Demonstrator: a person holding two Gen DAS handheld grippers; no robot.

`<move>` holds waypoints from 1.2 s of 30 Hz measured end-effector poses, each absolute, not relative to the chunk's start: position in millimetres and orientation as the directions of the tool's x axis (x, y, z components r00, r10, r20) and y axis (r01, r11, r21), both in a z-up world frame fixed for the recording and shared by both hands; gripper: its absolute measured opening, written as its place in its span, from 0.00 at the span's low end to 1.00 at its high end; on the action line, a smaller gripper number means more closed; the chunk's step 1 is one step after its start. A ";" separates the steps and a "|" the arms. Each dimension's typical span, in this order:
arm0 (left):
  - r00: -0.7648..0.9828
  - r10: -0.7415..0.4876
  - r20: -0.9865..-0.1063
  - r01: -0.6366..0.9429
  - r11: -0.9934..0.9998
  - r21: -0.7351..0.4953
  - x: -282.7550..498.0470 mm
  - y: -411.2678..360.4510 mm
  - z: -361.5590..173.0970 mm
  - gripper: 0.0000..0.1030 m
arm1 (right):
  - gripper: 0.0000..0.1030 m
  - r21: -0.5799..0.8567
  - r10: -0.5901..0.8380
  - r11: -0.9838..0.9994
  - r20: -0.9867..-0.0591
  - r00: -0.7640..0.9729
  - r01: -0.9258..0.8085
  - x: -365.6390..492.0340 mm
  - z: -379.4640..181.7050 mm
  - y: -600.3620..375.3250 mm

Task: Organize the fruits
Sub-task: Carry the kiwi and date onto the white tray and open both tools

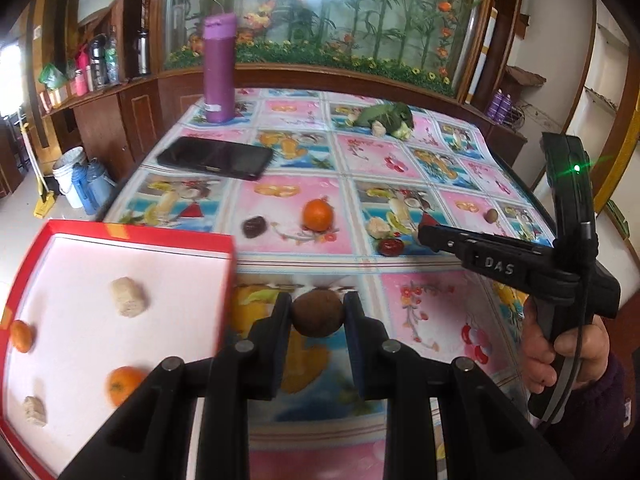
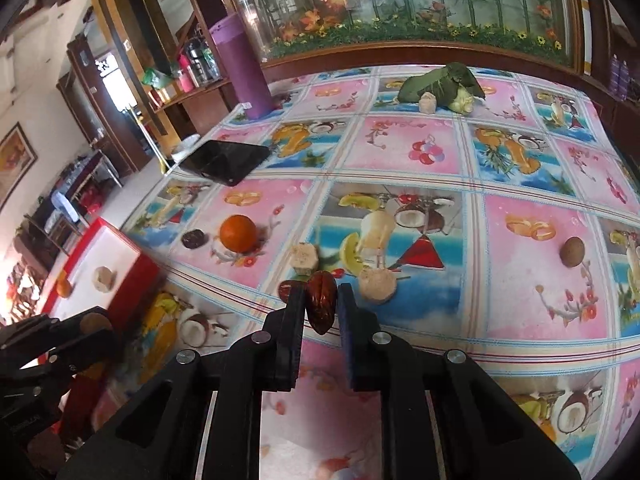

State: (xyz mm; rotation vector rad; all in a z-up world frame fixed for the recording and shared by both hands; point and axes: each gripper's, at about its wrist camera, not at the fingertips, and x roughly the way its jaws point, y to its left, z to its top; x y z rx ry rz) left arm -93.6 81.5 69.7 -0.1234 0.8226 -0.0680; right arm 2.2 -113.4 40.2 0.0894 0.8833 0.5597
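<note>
My left gripper [image 1: 317, 312] is shut on a round brown fruit [image 1: 317, 314], held just right of the red tray [image 1: 132, 236]. The tray holds two oranges [image 1: 120, 385] and two pale chunks [image 1: 128, 297]. My right gripper [image 2: 319, 304] is shut on a red date [image 2: 320, 300] above the tablecloth; it shows in the left wrist view [image 1: 430, 236]. On the cloth lie an orange [image 2: 238, 233], a dark dried fruit [image 2: 193, 239], another red date [image 2: 286, 290], pale chunks [image 2: 304, 258] and a small brown fruit [image 2: 572, 252].
A black phone [image 1: 216, 158] lies at the mid left. A purple bottle [image 1: 219, 68] stands at the far left corner. Green leafy vegetables [image 2: 440, 84] with a pale chunk lie at the back. The table edge runs along the left, beside the tray.
</note>
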 end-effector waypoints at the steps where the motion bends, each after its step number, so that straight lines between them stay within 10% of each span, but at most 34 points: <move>1: 0.687 -0.098 -0.720 -0.002 0.991 -0.136 -99.4 90.2 73.0 0.28 | 0.15 0.325 0.524 0.840 -0.695 0.492 -0.435 -0.6 42.5 -108.7; 15: 0.646 0.225 -0.729 -0.325 0.946 0.004 -137.1 218.6 63.1 0.28 | 0.15 0.384 0.711 0.628 -0.637 0.299 -0.677 -53.9 61.9 51.6; 36: 0.562 0.237 -0.792 -0.318 0.946 0.057 -129.8 232.0 26.9 0.28 | 0.15 0.243 0.556 0.670 -0.791 0.256 -0.702 -62.9 24.8 109.9</move>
